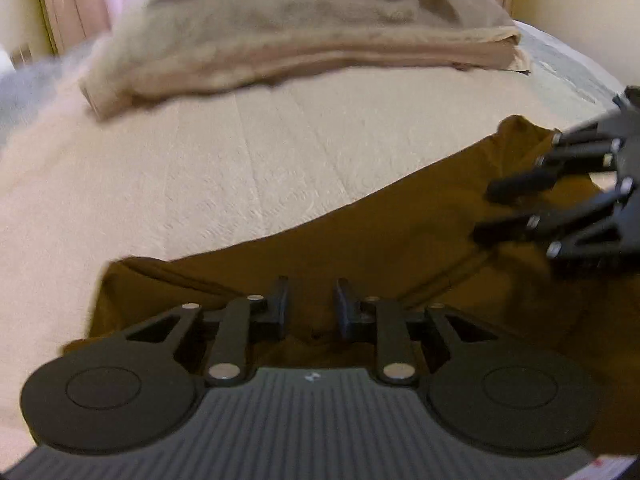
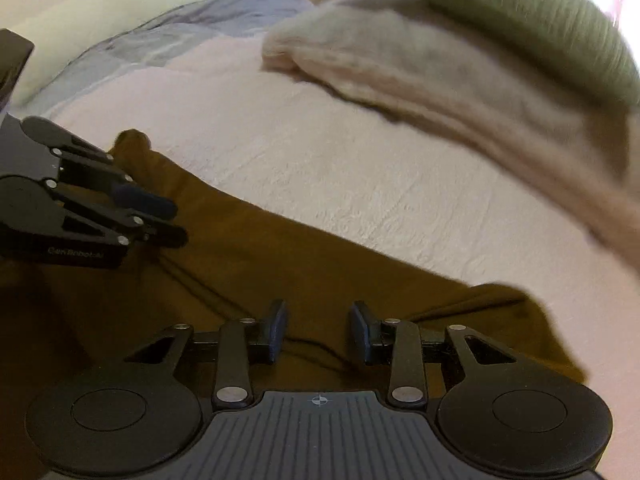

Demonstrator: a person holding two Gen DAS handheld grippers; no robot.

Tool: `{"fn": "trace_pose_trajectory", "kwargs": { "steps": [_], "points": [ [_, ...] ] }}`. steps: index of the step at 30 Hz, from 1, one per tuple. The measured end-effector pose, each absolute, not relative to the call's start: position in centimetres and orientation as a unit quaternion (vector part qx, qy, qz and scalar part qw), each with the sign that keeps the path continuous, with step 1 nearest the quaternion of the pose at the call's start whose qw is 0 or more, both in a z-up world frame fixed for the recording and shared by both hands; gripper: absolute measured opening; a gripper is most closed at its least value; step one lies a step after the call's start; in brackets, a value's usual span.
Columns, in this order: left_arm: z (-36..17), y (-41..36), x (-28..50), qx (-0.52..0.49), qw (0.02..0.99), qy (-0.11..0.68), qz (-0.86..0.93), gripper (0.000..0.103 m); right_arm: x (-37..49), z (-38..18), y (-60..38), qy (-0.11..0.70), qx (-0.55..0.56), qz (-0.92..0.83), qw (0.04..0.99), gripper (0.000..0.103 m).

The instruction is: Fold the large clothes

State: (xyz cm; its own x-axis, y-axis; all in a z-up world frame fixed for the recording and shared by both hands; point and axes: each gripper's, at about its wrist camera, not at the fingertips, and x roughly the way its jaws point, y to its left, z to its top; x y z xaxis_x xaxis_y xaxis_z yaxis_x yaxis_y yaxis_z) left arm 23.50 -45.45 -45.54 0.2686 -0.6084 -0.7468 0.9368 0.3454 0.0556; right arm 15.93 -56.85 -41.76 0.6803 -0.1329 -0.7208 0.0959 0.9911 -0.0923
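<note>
A brown garment is spread on the cream bedspread, beneath both tools. The left gripper and right gripper are held above it, jaws parted, nothing between them. "GenRobot.AI" is printed on the left gripper's side. Beyond, 2 folded items are stacked: beige blanket, green cloth.
</note>
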Motion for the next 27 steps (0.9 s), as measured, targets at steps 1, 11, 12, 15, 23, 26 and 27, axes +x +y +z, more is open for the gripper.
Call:
{"fn": "trace_pose_trajectory", "kwargs": {
  "steps": [1,11,12,15,23,26,27],
  "points": [
    [-44.9,-44.9,23.2,0.248,0.762,0.320,-0.506,0.022,15.1,-41.3,-56.9,0.384,-0.015,-0.066,0.921,0.032],
    [-43.2,-32.0,14.7,0.249,0.760,0.395,-0.452,0.022,-2.1,-40.0,-53.2,0.495,0.082,-0.068,0.862,0.032],
    [-43.5,-30.2,13.5,0.255,0.757,0.407,-0.443,0.022,-4.7,-40.4,-52.2,0.511,0.076,-0.066,0.854,0.032],
    [-43.4,-24.6,9.7,0.272,0.760,0.424,-0.411,0.022,-11.0,-39.9,-50.1,0.533,0.067,-0.048,0.842,0.032],
    [-41.5,-15.5,3.8,0.307,0.738,0.492,-0.343,0.022,-20.4,-39.8,-46.7,0.654,0.075,-0.038,0.752,0.032],
    [-39.4,-15.4,4.0,0.303,0.729,0.501,-0.355,0.022,-19.8,-36.2,-46.8,0.588,0.107,-0.090,0.797,0.032],
    [-38.6,-15.4,4.2,0.290,0.732,0.496,-0.365,0.022,-19.2,-35.3,-46.7,0.563,0.118,-0.102,0.812,0.032]
  ]
}}
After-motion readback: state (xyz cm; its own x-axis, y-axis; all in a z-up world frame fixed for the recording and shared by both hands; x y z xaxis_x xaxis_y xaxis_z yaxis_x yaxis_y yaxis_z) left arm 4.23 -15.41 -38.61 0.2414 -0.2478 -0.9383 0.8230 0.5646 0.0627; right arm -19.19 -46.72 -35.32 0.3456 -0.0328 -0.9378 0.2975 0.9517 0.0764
